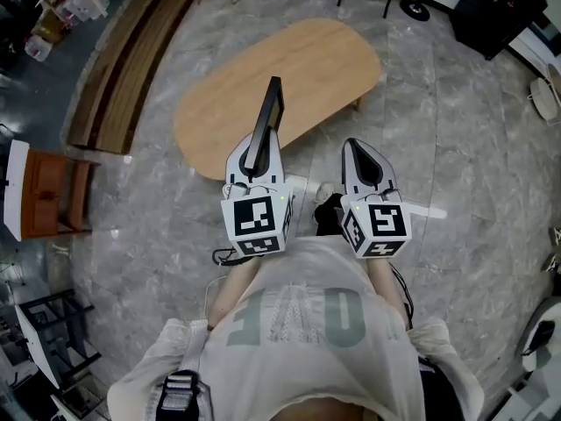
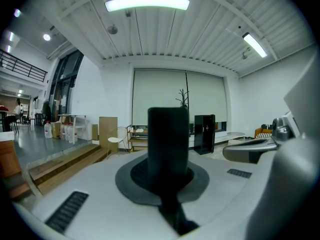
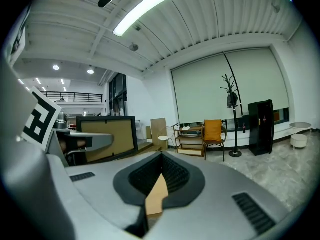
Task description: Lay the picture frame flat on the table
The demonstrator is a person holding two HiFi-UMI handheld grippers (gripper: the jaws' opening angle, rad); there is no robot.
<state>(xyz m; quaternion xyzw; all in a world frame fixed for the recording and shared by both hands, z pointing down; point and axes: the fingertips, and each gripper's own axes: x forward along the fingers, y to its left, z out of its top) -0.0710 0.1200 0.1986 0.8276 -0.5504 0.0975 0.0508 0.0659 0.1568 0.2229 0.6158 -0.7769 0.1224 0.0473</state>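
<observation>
The picture frame point(image 1: 266, 123) is held upright in the air, seen edge-on from the head view, with its lower edge clamped and its upper end leaning away from the person. In the right gripper view its tan backing and dark border are seen standing on edge. It is not in contact with the table point(image 1: 298, 68). From above it appears over the near edge of the oval wooden top.

The left gripper point(image 1: 255, 167) is closed on the frame. The dark edge of the frame is seen rising from between its two jaws, which are pressed against it.

The right gripper point(image 1: 363, 163) is held just beside the left one. Its jaws are brought together and nothing is gripped, and only a tan sliver of background shows through the slit between them.

Status: pick-up is judged complete, and placement is not yet done. What remains is for the frame to be carried over the bare tabletop, tipped from upright to flat, lowered until fully supported and then released.
</observation>
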